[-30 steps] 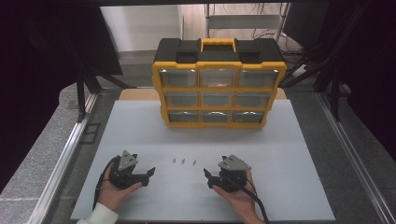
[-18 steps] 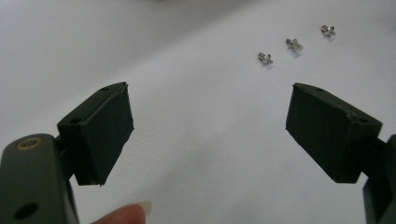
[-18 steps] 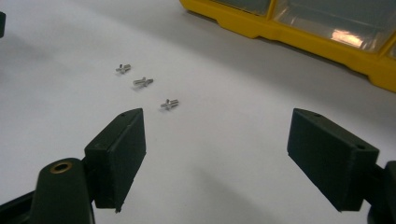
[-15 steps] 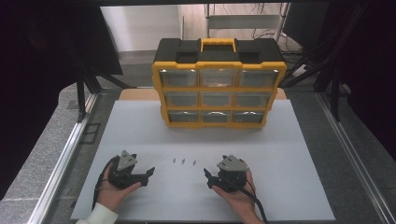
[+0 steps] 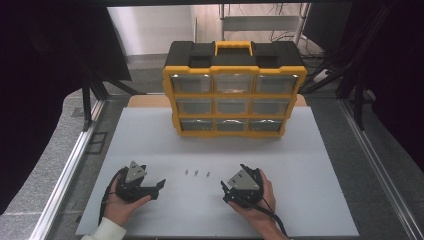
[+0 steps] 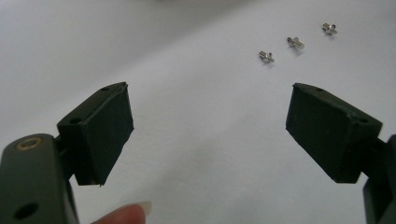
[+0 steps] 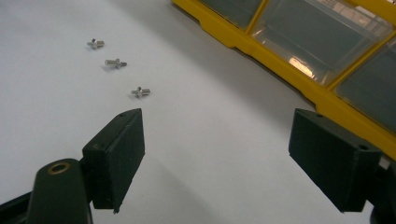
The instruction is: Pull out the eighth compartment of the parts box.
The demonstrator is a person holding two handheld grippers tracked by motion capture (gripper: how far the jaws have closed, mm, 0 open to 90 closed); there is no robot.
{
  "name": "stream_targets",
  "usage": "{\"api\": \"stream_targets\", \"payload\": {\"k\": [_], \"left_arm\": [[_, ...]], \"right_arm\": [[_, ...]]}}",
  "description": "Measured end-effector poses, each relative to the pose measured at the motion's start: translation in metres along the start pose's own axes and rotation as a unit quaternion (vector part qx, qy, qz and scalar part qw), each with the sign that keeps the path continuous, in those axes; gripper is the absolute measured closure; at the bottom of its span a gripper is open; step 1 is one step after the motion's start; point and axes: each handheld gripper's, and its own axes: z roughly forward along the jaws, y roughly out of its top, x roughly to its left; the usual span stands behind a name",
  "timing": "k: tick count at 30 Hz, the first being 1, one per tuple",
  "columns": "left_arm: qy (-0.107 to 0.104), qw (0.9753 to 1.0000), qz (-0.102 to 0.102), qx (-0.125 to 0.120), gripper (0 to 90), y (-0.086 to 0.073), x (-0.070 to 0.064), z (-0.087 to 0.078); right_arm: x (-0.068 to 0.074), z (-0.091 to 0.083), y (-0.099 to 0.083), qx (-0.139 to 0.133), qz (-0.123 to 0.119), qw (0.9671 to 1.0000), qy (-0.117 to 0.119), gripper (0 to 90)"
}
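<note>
Resting low on the tabletop (image 5: 310,150), the left tool (image 5: 159,185) and right tool (image 5: 225,189) flank three screws (image 5: 196,173), bare surface all around. Left gripper view: jaws apart, screws (image 6: 293,42) ahead. Right gripper view: jaws apart, drawer cabinet (image 7: 243,37) edge near.

Left gripper (image 6: 208,126) sits low over the white table (image 6: 196,154), jaws spread wide with nothing between them. Up ahead and to the right, three small silver screws (image 6: 294,42) lie in a slanted row, well apart from the pads. A fingertip (image 6: 126,215) pokes in at the bottom edge.
</note>
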Motion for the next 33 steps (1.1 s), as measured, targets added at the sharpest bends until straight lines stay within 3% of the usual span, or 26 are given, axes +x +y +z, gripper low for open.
{"api": "stream_targets", "payload": {"k": [6, 11, 19, 28, 33], "left_arm": [[0.002, 1.0000, 0.000, 0.001, 15.2, -0.0002, 0.0004, -0.0003], [0.002, 1.0000, 0.000, 0.000, 15.2, -0.0002, 0.0004, -0.0001], [0.001, 1.0000, 0.001, 0.001, 15.2, -0.0002, 0.0001, 0.0000], [0.001, 1.0000, 0.002, 0.001, 15.2, -0.0003, 0.0004, 0.0001], [0.000, 1.0000, 0.002, 0.003, 15.2, -0.0001, 0.0001, 0.0007]], "right_arm": [[0.0039, -0.0022, 0.0001, -0.002, -0.048, 0.9985, -0.026, 18.1], [0.0059, -0.0036, 0.0006, -0.005, -0.083, 0.9955, -0.046, 18.0], [0.0087, -0.0048, 0.0003, -0.005, -0.144, 0.9864, -0.080, 17.9], [0.0101, -0.0039, -0.0007, -0.004, -0.184, 0.9778, -0.099, 18.1], [0.0101, -0.0028, -0.0002, -0.005, -0.195, 0.9748, -0.108, 18.3]]}}
